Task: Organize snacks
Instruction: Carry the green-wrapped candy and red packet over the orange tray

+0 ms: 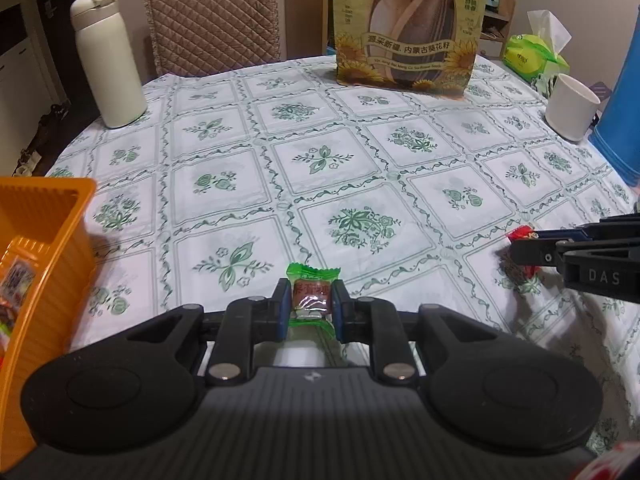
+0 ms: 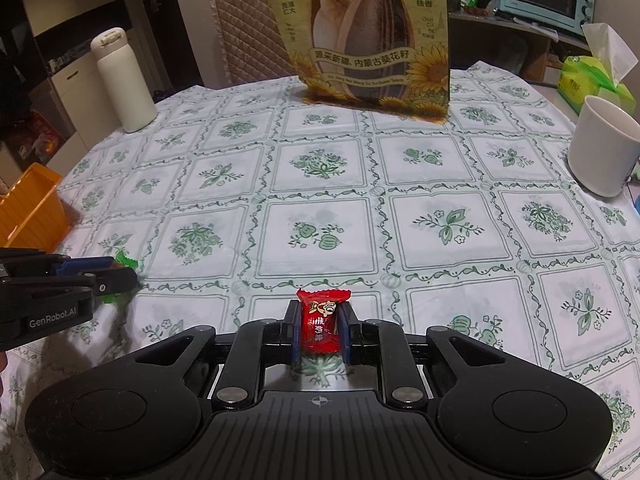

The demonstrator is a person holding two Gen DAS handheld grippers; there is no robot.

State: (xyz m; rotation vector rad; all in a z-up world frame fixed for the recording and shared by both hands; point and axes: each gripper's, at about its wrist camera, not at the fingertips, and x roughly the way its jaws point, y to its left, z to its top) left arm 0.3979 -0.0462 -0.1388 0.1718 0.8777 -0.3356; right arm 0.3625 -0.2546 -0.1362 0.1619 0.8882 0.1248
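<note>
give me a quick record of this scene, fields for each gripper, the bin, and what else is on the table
left gripper: shut on green-wrapped candy
right gripper: shut on red-wrapped candy
orange bin: at the table's left edge, some wrapped snacks inside
sunflower seed bag: upright at the far side
white bottle: far left, lid on
white cup: far right
tissue pack: behind the cup
table cover: white cloth with green floral squares

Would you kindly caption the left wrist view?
Left gripper clamps a green-wrapped candy beside the orange basket.
</note>
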